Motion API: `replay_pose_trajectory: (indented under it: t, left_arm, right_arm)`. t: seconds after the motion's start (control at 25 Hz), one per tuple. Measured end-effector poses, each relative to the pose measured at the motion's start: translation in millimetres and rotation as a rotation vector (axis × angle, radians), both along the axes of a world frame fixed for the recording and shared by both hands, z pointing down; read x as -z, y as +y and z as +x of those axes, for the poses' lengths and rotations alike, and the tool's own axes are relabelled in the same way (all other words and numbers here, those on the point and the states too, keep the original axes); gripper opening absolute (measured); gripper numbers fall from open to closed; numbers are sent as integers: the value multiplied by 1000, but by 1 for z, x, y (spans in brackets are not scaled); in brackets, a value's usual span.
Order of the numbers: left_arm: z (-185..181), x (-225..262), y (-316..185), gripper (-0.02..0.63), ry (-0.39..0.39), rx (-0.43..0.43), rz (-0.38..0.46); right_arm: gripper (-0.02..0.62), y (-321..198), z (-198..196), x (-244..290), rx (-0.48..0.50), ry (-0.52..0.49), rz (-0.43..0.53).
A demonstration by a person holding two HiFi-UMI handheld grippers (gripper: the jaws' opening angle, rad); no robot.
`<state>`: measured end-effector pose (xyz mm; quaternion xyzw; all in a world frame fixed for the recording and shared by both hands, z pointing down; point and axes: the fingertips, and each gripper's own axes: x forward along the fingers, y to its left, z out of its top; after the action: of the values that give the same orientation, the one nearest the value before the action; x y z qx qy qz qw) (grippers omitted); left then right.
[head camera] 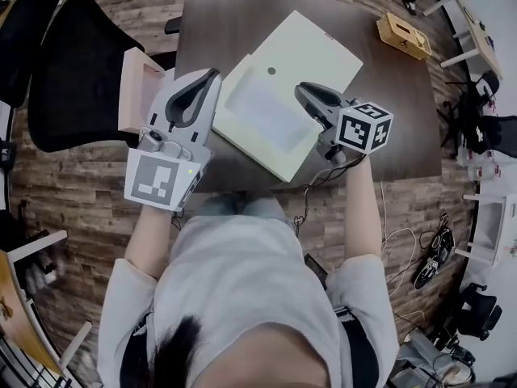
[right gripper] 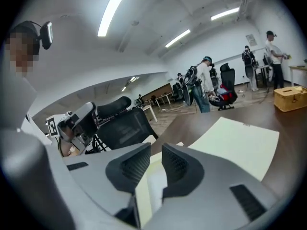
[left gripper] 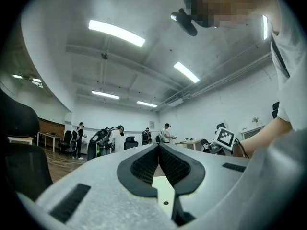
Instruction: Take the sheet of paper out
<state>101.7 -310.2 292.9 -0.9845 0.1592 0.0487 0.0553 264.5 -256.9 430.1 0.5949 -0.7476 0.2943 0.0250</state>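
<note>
Head view: one folder (head camera: 319,55) lies open on the table (head camera: 218,14), with one sheet of paper (head camera: 266,111) inside. Slide the sheet out flat.
Left gripper view: left gripper (left gripper: 158,146) closed, empty.
Right gripper view: right gripper (right gripper: 154,147) slightly apart (nothing pinched) over the folder's edge — pinch paper only.

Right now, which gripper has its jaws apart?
The right gripper: a clear gap shows between its pads. On the left gripper the pads meet at the tips.

Dark wooden table (head camera: 404,136): pale open folder (head camera: 299,79) lying near front edge; small wooden box (head camera: 402,35) at far-right corner.
</note>
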Motion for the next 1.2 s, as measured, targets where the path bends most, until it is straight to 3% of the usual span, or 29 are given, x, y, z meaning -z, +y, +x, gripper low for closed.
replay_pose_trajectory:
  t: [0.12,0.32,0.52,0.84,1.2]
  left_arm:
    - [4,-3,2,9,-8,17,-8]
    - [9,-9,0,9,-15,86,-45]
    - [11,-21,-6,9,-48,157,-58]
    - [7,-41,-10,9,-88,298,-90]
    - [6,-56,-8,9,-105,429,-123]
  right_arm:
    - [96,-7,9,-27,59,-28,-88]
    - [114,-17,19,-76,189,-91,-251]
    - [118,-28,27,-108,271,-158,-350]
    - [130,-38,36,-166,411,-121,-511]
    - [149,-52,30,-202,559,-106,-598]
